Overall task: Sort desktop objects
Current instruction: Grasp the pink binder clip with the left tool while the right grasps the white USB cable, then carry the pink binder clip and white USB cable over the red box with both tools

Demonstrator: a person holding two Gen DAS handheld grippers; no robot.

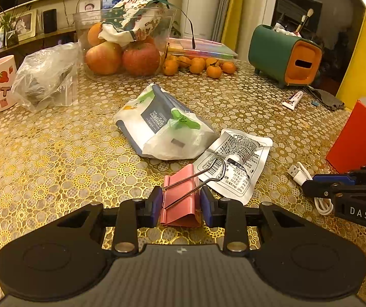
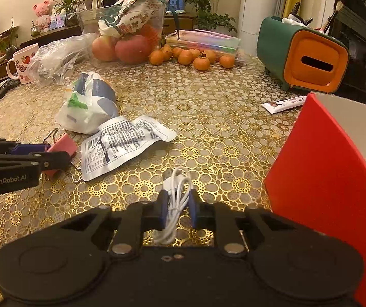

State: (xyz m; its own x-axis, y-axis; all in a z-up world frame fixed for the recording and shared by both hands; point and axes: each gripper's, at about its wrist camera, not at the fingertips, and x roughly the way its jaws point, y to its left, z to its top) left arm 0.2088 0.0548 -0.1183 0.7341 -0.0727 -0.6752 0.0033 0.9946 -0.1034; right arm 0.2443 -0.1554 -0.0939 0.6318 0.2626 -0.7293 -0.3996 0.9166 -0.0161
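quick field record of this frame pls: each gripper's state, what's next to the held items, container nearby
left gripper: shut on pink metal binder clip
right gripper: shut on coiled white USB cable
beside clip: crumpled white printed sachet, one clip handle over its edge
container: red cardboard box, right of cable
surface: gold floral lace tablecloth

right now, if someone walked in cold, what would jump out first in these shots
Both grippers are clamped on something: the left gripper is shut on a pink binder clip near the table's front edge, and the right gripper is shut on a coiled white USB cable beside a red box. Behind them, a clear tub of apples with loose tangerines stands at the far side, and a green and orange tissue holder at far right.
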